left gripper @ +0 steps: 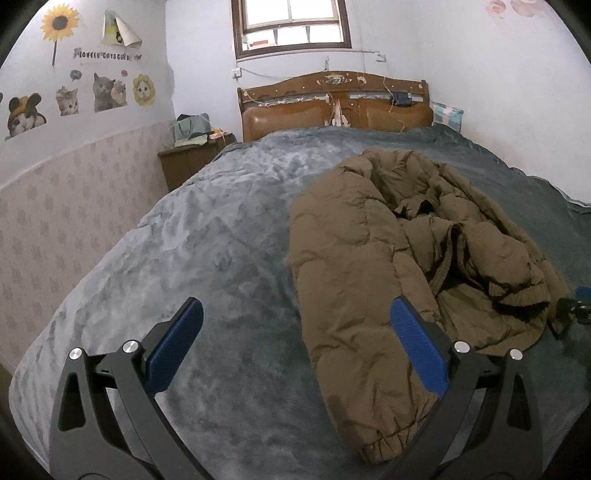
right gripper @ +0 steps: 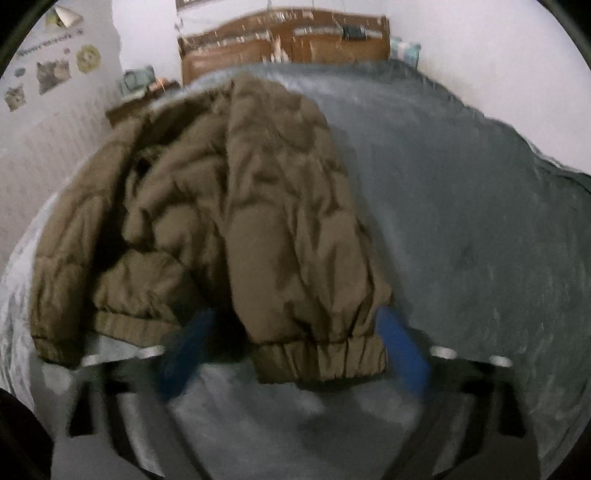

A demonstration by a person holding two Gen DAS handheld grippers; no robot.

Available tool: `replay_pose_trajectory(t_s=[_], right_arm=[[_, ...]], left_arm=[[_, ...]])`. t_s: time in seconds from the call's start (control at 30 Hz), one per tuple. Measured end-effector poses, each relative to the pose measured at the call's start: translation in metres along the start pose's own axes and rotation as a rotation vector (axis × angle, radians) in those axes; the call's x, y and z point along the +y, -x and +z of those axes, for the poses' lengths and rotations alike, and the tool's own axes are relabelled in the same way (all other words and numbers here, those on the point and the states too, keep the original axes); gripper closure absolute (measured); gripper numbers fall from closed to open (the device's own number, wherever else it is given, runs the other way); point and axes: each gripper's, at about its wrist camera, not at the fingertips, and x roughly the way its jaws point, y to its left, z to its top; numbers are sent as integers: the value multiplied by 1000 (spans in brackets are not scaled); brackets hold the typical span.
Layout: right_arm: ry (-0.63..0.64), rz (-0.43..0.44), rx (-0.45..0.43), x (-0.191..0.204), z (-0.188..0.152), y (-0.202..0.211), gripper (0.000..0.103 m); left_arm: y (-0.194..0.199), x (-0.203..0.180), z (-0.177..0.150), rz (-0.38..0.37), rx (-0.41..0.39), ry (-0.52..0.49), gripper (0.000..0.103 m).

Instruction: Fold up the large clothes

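A brown puffer jacket (left gripper: pixel 351 240) lies crumpled on the grey-blue bedspread (left gripper: pixel 221 258). One sleeve stretches toward me and ends in an elastic cuff (left gripper: pixel 384 439). My left gripper (left gripper: pixel 297 306) hangs open over the bed. Its right finger (left gripper: pixel 417 350) is against that sleeve and its left finger is over bare blanket. The right wrist view is blurred. There the jacket (right gripper: pixel 277 184) fills the middle, and my right gripper (right gripper: pixel 295 315) stands open astride the other sleeve's cuff (right gripper: pixel 321 358). Its right pad (right gripper: pixel 400 350) is at the cuff's edge, while the left pad is apart from it.
A carved wooden headboard (left gripper: pixel 332 107) stands at the far end of the bed, under a window (left gripper: pixel 291 26). A brown nightstand (left gripper: pixel 188 162) with bags on it is at the far left. The left wall carries cat stickers (left gripper: pixel 107 92). Bare bedspread (right gripper: pixel 461 221) lies right of the jacket.
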Motion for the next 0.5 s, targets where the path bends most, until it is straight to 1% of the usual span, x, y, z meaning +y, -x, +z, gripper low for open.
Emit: replay_pose_trajectory(t_s=[0.03, 0.07, 0.1, 0.13, 0.17, 0.3, 0.37, 0.4, 0.43, 0.47, 0.5], right_arm=[[-7, 2, 22, -1, -1, -5, 59], [-17, 14, 38, -3, -3, -8, 63], [-25, 24, 43, -4, -4, -9, 74], [-25, 18, 41, -4, -3, -6, 78], [-27, 15, 28, -4, -4, -3, 78], [-42, 33, 23, -6, 0, 1, 80], [-43, 36, 20, -6, -1, 3, 80], [-43, 36, 19, -7, 1, 2, 80], [-43, 36, 17, -7, 3, -1, 80], [-45, 39, 14, -8, 3, 0, 80], [-47, 41, 12, -8, 3, 0, 80]], left_arm=[[-2, -1, 0, -4, 10, -2, 3], [-5, -2, -1, -9, 22, -6, 3], [-8, -3, -1, -16, 36, -11, 3], [-15, -7, -2, -32, 68, -24, 3], [-22, -11, -4, -48, 101, -38, 3], [-59, -34, -19, -135, 297, -111, 3], [-69, -42, -26, -139, 352, -145, 4], [-75, -46, -31, -144, 384, -159, 8], [-78, -47, -34, -154, 403, -164, 20], [-83, -49, -37, -171, 426, -163, 29], [-86, -49, -39, -188, 447, -159, 44]])
